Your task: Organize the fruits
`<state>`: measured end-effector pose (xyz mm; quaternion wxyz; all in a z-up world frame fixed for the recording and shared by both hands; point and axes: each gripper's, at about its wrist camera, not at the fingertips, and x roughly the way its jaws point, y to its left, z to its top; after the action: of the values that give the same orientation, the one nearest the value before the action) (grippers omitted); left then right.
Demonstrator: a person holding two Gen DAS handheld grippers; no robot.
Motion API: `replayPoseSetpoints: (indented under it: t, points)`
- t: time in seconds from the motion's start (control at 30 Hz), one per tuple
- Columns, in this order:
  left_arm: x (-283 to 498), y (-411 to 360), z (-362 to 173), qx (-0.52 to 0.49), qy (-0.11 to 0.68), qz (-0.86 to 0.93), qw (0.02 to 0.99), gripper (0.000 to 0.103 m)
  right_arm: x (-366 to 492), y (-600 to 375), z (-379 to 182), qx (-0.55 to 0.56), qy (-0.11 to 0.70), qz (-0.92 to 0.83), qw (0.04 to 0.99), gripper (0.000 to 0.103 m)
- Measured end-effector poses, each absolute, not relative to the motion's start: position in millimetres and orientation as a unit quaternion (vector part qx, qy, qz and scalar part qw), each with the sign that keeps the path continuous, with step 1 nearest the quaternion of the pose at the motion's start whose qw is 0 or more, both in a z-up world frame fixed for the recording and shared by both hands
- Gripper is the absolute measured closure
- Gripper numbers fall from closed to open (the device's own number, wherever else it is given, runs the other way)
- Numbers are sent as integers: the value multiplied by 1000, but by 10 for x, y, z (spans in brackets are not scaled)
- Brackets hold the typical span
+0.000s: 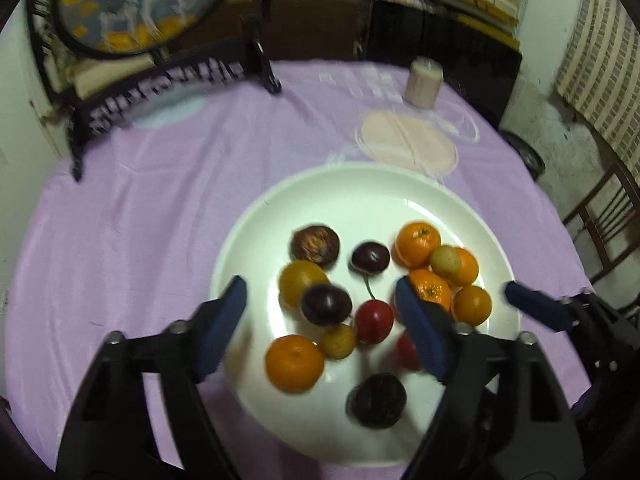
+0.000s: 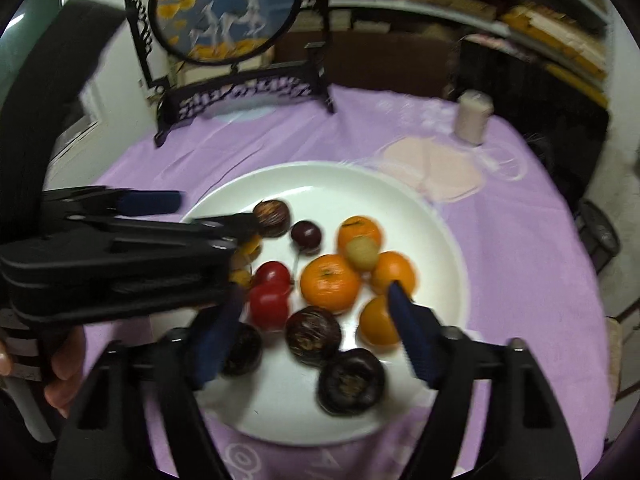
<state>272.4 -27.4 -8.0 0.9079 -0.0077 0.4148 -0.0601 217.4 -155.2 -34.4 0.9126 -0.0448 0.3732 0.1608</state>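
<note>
A white plate (image 1: 352, 188) on the purple tablecloth holds mixed fruit: several small oranges (image 1: 418, 242), dark cherries (image 1: 370, 258), a red cherry (image 1: 373, 320), small yellow fruits (image 1: 445, 260) and dark brown round fruits (image 1: 315, 244). My left gripper (image 1: 320, 304) is open and empty, low over the plate's near left part. My right gripper (image 2: 316, 304) is open and empty over the plate (image 2: 420, 208), with a dark brown fruit (image 2: 313, 336) between its fingers. The left gripper also shows in the right wrist view (image 2: 200, 212), reaching in from the left.
A black carved stand with a round painted screen (image 2: 224, 12) stands at the table's back left. A pale cylindrical jar (image 2: 474, 118) and a pink printed circle (image 2: 432, 168) lie behind the plate. A wooden chair (image 1: 604, 216) is at the right. Shelves fill the background.
</note>
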Motion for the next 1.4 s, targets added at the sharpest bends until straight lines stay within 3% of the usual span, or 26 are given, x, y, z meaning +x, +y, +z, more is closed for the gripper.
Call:
replayPoseSetpoints:
  t: [0.07, 0.23, 0.63, 1.4]
  points:
    - [2572, -271, 0, -7, 403, -61, 913, 11, 2045, -1633, -282, -36, 360, 141, 921, 3]
    - [2022, -249, 103, -7, 375, -49, 926, 3, 1642, -1824, -269, -8, 359, 100, 928, 1]
    - [1103, 3, 150, -30, 365, -29, 930, 3, 1114, -1839, -293, -8, 371, 83, 925, 1]
    - [974, 69, 150, -29, 368, -16, 929, 2, 963, -1772, -216, -1, 365, 93, 926, 1]
